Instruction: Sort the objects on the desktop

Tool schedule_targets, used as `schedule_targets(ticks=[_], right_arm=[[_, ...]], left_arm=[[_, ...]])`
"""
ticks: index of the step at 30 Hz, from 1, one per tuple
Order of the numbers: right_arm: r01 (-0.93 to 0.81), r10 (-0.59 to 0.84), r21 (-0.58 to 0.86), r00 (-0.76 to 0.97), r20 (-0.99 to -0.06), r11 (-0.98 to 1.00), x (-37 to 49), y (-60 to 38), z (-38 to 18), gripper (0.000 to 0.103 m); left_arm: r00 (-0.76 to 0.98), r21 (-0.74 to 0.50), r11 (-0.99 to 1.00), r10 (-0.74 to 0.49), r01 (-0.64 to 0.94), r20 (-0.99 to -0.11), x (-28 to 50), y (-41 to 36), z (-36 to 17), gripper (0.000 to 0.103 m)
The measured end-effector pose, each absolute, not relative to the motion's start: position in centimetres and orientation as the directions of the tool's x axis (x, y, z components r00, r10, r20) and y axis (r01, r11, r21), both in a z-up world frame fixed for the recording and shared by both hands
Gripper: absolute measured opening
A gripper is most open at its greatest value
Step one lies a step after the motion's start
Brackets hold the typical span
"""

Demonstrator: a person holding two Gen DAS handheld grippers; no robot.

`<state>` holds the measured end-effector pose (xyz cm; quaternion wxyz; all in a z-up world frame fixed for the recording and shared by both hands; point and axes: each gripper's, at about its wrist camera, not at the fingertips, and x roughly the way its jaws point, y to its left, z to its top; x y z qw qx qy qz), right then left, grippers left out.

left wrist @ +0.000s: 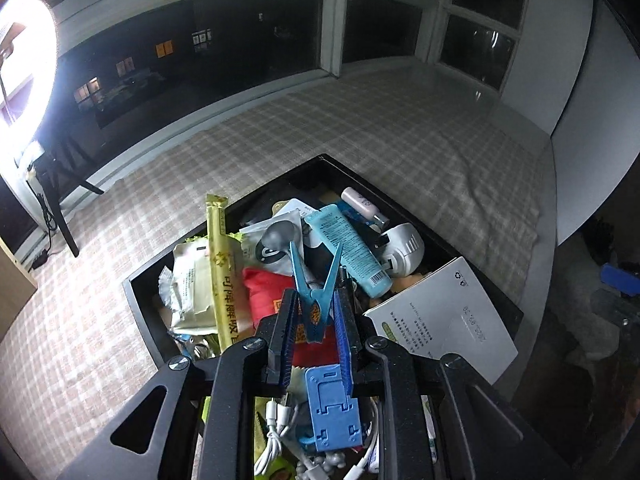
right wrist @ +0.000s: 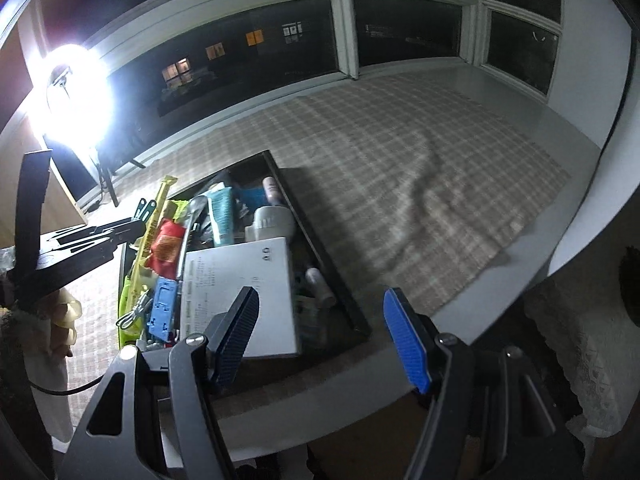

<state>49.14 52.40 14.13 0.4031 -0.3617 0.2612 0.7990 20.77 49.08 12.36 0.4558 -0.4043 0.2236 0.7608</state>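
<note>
The left tool [left wrist: 316, 320] is clamped on a blue clothes peg [left wrist: 318, 296], gripping its handle end while the peg's two prongs point forward and spread above the black tray [left wrist: 344, 172]. The tray sits on a checked cloth [left wrist: 360, 128] covering the bench and is crowded with mixed items: a long yellow packet [left wrist: 224, 268] standing up along the left side, a red packet [left wrist: 264, 292] beside it, a light blue tube [left wrist: 348, 248] lying diagonally near the middle, a white round device [left wrist: 404, 248] toward the right wall, and a white booklet [left wrist: 444, 312] at the near right corner. A blue folding phone stand [left wrist: 334, 408] and white cables [left wrist: 276, 432] lie directly under the left tool. The right tool [right wrist: 320, 336] hangs above the near edge of the bench, its jaws wide apart and holding nothing, with the booklet [right wrist: 240, 292] and tray [right wrist: 320, 248] just ahead to its left. A bright ring lamp [right wrist: 76, 100] stands at the far left by the dark window [right wrist: 280, 48].
</note>
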Motion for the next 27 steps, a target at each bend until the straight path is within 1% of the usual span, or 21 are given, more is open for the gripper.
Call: schedule_targets(ticks=[2,4,19,27], right_arm=[[-0.837,0.455,0.129,-0.412,-0.789,-0.532,49.5,52.6,14.0,0.064],[-0.837,0.453,0.133,-0.412,-0.791,-0.531,49.6,52.7,13.9,0.064],[-0.798,0.424,0.127,-0.439,-0.793,-0.589,46.5,51.9,14.1,0.064],[-0.768,0.400,0.127,-0.459,-0.793,-0.628,43.2,50.4,14.4,0.064]], left_arm=[[-0.261,-0.032,-0.498,0.507,-0.867,-0.821,20.7,49.2,12.3,0.042],[-0.264,-0.035,-0.504,0.509,-0.863,-0.819,20.8,49.1,12.5,0.040],[-0.307,-0.020,-0.530,0.522,-0.848,-0.795,21.3,46.7,14.7,0.040],[-0.342,-0.028,-0.581,0.516,-0.814,-0.785,20.1,43.0,15.9,0.040]])
